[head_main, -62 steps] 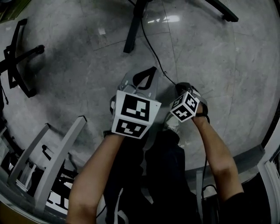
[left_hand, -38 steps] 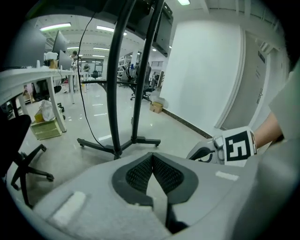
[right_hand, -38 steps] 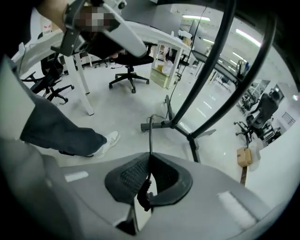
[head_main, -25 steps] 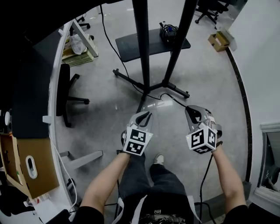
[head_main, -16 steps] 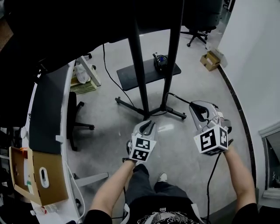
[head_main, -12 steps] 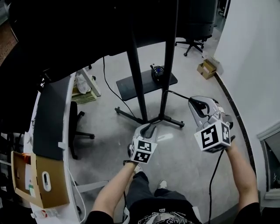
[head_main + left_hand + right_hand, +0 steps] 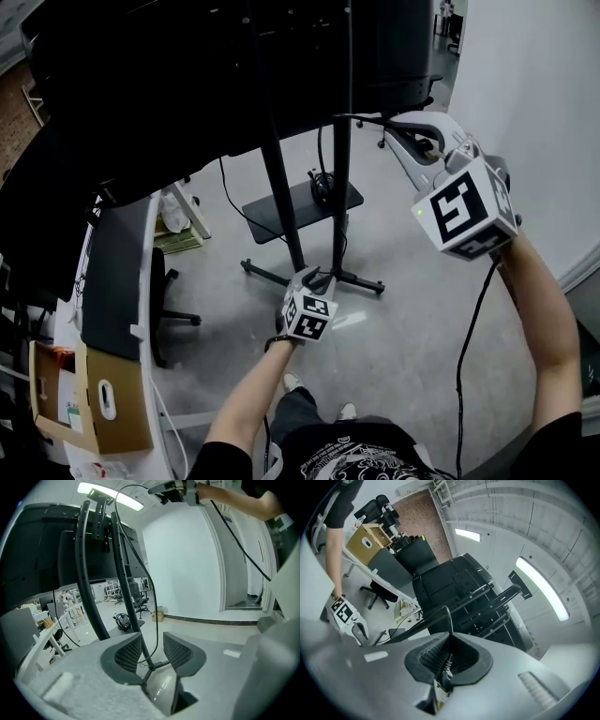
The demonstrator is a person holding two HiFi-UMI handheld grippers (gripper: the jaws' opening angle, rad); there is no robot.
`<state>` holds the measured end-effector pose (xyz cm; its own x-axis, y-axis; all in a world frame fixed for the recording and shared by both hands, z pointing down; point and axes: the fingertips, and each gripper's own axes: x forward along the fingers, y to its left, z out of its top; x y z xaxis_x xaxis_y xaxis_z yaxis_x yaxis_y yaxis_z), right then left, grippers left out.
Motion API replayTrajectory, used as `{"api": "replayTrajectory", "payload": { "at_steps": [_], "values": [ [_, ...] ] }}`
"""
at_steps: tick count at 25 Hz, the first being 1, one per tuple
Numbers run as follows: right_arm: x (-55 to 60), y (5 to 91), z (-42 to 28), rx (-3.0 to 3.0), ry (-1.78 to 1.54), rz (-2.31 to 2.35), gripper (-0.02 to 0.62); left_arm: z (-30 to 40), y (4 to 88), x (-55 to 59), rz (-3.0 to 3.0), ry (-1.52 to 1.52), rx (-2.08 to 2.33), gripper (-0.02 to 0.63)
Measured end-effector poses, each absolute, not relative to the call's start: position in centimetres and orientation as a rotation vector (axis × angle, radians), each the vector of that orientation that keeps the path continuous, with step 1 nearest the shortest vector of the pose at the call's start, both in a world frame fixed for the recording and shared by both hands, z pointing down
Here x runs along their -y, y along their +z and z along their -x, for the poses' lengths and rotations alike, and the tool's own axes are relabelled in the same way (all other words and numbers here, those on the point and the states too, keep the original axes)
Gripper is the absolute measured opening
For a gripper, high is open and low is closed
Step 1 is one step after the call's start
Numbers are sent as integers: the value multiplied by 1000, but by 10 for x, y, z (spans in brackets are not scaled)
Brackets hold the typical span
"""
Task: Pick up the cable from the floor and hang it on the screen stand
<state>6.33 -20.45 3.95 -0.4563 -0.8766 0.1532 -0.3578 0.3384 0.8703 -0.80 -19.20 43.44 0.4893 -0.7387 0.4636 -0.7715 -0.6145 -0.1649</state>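
Observation:
A thin black cable (image 7: 361, 116) runs from my right gripper (image 7: 392, 122), which is raised high beside the dark screen (image 7: 187, 75), down along the black screen stand (image 7: 281, 220). The right gripper (image 7: 449, 637) is shut on the cable (image 7: 446, 616), which loops out past the closed pads. My left gripper (image 7: 316, 275) hangs lower, in front of the stand's feet. Its jaws have just been opening and now stand open (image 7: 152, 641). The cable (image 7: 149, 620) passes through the gap, and neither pad (image 7: 129, 653) presses on it.
A small shelf (image 7: 281, 214) on the stand carries a headset (image 7: 319, 185). A desk (image 7: 117, 272), a cardboard box (image 7: 89, 394) and an office chair (image 7: 159, 291) stand at the left. A white wall (image 7: 525, 94) is at the right.
Both grippers have come up from the floor. The right one has climbed much higher with the cable, to the screen's lower edge. The left one has stayed low.

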Motion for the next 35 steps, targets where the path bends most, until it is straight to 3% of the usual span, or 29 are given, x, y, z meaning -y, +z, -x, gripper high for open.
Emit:
{"api": "replayTrajectory", "payload": {
  "at_steps": [12, 35],
  "values": [
    [210, -82, -52, 1909, -1228, -1205, 21, -7, 362, 270, -2653, 669, 1542, 164],
    [215, -148, -67, 1827, -1334, -1249, 25, 7, 360, 270, -2686, 613, 1586, 162]
  ]
}}
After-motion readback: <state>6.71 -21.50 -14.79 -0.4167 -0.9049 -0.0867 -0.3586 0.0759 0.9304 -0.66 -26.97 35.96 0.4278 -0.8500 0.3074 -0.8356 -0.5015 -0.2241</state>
